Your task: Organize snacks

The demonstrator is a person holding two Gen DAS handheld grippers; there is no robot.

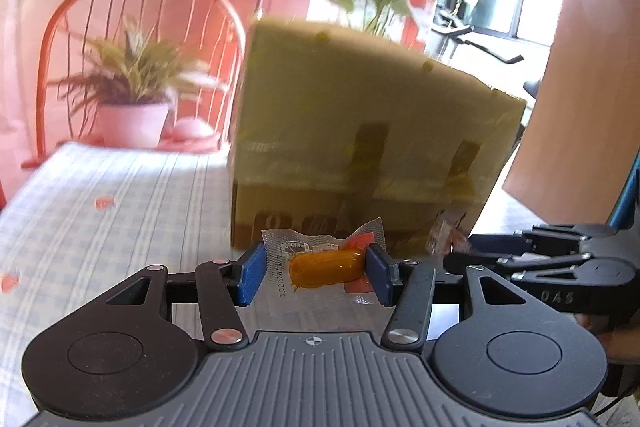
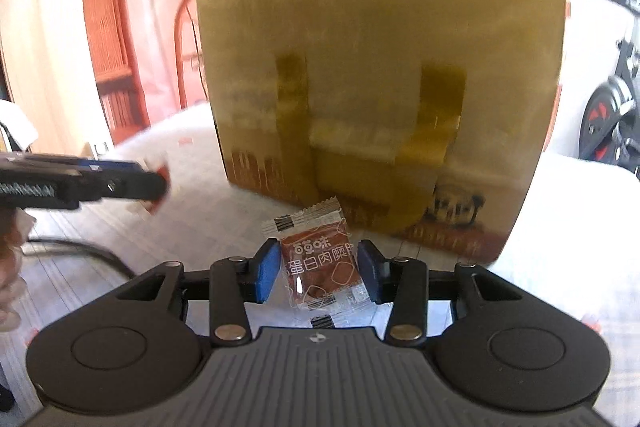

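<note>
both claws loaded. left claw [image 1: 316, 273] pinched orange sausage snack [image 1: 326, 269], long axis lying crosswise, pad to pad. right claw [image 2: 318, 273] clamped brown jerky packet [image 2: 320, 263], standing upright between pads. cardboard box [image 2: 380, 99] sat dead ahead of both, on far side of checked bench [image 1: 100, 211], top rim above the snacks. guessed next move was up and over; right claw looked nearer.
</note>
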